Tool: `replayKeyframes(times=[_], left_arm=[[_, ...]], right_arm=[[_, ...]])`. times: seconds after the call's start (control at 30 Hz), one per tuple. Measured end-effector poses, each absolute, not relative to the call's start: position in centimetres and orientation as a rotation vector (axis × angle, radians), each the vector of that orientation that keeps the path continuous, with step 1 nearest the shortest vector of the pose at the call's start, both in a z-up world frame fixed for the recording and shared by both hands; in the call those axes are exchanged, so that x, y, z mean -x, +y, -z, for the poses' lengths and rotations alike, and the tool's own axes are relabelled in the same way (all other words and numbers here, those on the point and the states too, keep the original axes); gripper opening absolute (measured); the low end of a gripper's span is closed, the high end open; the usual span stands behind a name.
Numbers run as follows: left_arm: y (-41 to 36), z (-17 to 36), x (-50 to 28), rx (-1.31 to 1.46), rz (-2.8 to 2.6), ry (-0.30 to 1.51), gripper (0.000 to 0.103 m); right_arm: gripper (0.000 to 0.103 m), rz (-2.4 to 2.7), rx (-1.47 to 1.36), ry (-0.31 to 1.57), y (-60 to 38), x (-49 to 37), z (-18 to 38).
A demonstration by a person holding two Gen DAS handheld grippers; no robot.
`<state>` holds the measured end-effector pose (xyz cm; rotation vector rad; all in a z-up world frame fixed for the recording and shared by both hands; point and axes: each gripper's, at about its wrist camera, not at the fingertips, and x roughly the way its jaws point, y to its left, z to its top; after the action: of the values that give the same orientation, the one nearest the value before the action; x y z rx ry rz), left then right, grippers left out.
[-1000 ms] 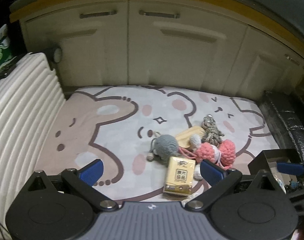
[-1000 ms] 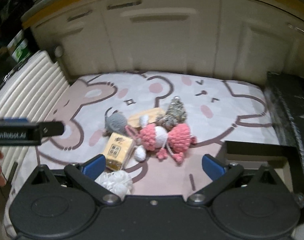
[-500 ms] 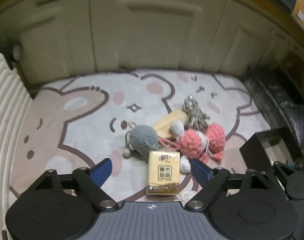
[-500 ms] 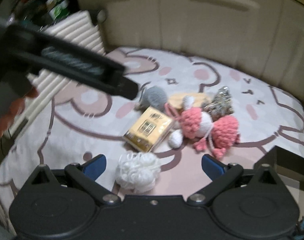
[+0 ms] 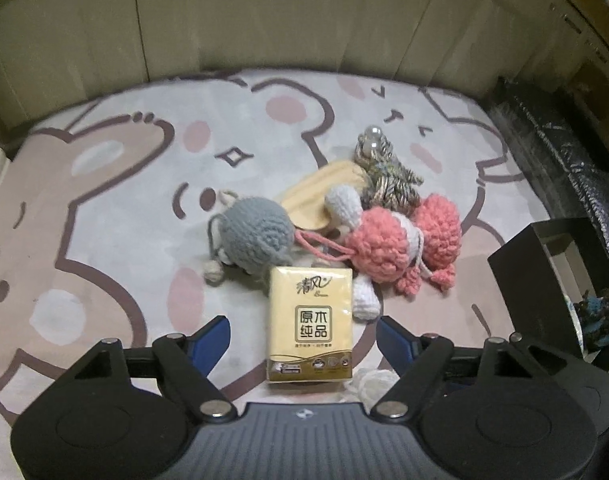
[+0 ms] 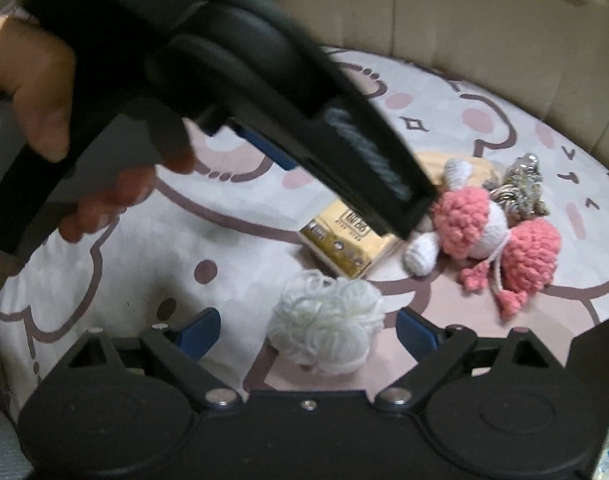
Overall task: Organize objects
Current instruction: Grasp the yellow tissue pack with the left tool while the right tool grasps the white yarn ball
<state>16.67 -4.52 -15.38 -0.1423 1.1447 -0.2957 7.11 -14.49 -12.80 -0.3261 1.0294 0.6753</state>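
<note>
The tissue pack (image 5: 310, 322) lay lengthwise between the left claw's (image 5: 302, 342) closing, untouching jaws, at lower centre.

The left gripper (image 5: 302, 340) points down at a mat (image 5: 116, 216) with cartoon bears on it. Its blue fingers (image 5: 210, 338) have just been closing and stand apart, one on each side of a yellow tissue pack (image 5: 310, 326), not touching it. Just past the pack lie a gray knitted ball (image 5: 254, 236), a pink and white knitted toy (image 5: 400, 244) and a shiny bead bunch (image 5: 384, 172). A black box (image 5: 544, 280) sits at the right.
</note>
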Motion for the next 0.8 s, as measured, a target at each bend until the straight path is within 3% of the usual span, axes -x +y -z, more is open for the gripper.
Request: replayKeyframes(times=[0.13,0.27,0.4,0.8], left_arm=[[-4.9,16.4,-17.3,0.142,0.285,1.183,0.079],[-5.2,17.2,-17.8,0.141,0.275,1.209,0.078],[-5.6,17.7,-18.1,0.135,0.264,1.225,0.077],[-6.3,19.0,-19.0,0.124,0.228,1.271,0.064]], right_arm=[[0.08,-0.674,0.321,1.055,-14.4,-7.7,13.4],[0.077,-0.689,0.291,1.072,-14.5,-8.3,13.7],[0.066,-0.679,0.299,1.072,-14.8,-8.5,13.9],[0.057,-0.694,0.304,1.12,-14.9,-9.0,14.3]])
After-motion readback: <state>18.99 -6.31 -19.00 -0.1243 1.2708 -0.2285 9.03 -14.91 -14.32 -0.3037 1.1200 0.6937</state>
